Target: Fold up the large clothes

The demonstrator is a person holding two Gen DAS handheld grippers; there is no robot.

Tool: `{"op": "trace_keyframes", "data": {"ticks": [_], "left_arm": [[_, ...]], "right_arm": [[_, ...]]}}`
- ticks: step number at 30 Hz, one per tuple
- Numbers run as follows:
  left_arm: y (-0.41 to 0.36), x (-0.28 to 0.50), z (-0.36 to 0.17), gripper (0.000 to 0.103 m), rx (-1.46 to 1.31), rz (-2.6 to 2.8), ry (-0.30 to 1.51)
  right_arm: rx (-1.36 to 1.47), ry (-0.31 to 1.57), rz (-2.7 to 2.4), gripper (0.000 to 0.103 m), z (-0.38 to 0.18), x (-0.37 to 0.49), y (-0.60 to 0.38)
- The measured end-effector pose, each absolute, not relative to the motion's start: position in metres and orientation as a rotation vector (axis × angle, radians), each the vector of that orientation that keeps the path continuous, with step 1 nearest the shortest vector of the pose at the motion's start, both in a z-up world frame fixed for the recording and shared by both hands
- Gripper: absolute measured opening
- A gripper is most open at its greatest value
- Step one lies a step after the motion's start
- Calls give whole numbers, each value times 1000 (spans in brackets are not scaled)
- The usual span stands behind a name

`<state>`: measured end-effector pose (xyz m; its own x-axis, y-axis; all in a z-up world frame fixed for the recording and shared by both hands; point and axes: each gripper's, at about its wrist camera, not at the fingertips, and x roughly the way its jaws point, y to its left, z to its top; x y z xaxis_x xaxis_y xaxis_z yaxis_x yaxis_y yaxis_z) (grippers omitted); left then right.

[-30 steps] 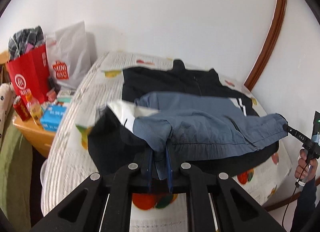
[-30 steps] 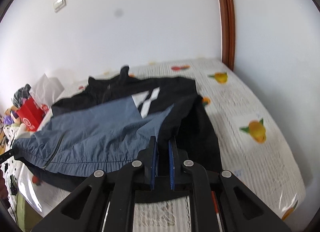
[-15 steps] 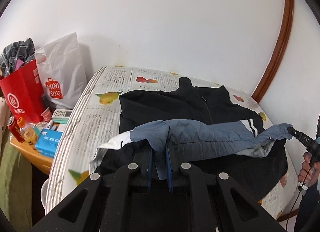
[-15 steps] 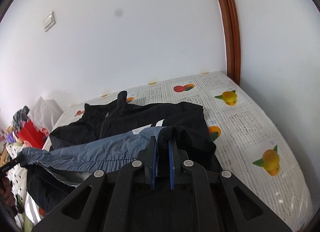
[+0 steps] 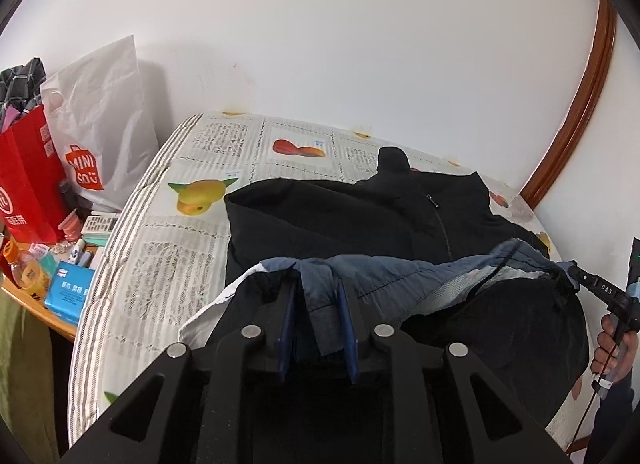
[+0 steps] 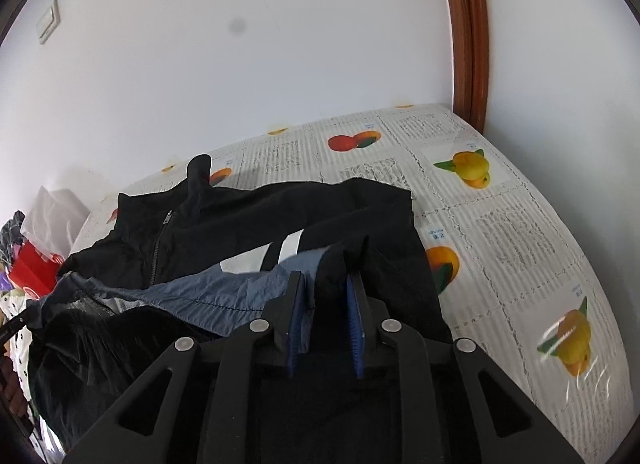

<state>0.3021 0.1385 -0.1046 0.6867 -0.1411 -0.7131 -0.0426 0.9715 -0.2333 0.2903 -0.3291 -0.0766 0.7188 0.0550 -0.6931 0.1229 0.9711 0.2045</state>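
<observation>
A black and blue-grey zip jacket point(image 5: 340, 215) lies on the fruit-print bed point(image 5: 168, 256), collar toward the far wall. My left gripper point(image 5: 317, 288) is shut on the jacket's blue-grey hem at one bottom corner. My right gripper point(image 6: 328, 280) is shut on the hem at the other corner; it also shows in the left wrist view point(image 5: 572, 276) at the right edge. The hem hangs stretched between the two grippers, lifted over the black chest point(image 6: 224, 227), with the lower half folded up.
A wooden bedside table point(image 5: 48, 316) left of the bed holds a red bag point(image 5: 28, 191), a white Miniso bag point(image 5: 100, 135), a blue box point(image 5: 68, 292) and small items. White walls stand behind, with a brown door frame point(image 6: 468, 35) at the right corner.
Both grippers have carried the blue-grey hem up and toward the collar. The lower half of the jacket has lifted off the bed and folded over the chest.
</observation>
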Motion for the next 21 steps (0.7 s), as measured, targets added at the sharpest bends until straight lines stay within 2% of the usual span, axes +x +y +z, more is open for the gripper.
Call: {"op": "trace_keyframes", "data": {"ticks": [2,3,5,7,8,10,14,21], "left_arm": [[138,302,-102,28,-241,-57,808],[138,301,-98,30,-246,-65,797],[138,297,-93,44,-251,-80,784],[137,288,-85,49,-243,-92,759],[136,284,-82,49,-236,-91,748],[136,275,-77,52,-224,-94,733],[134,265,-81,54,-220,-108,761],[110,276,-126,54,-135,-141,926]], "right_arm": [[236,749,-49,32,-67,287,-328],[229,737,-47,34,-62,284,-326],[212,710,-34,35,-51,275,-322],[187,676,-8,39,-40,263,-315],[181,663,11,45,-36,257,-312],[154,663,54,48,-35,251,-303],[83,729,109,49,-54,249,-282],[49,921,121,48,-108,273,-262]]}}
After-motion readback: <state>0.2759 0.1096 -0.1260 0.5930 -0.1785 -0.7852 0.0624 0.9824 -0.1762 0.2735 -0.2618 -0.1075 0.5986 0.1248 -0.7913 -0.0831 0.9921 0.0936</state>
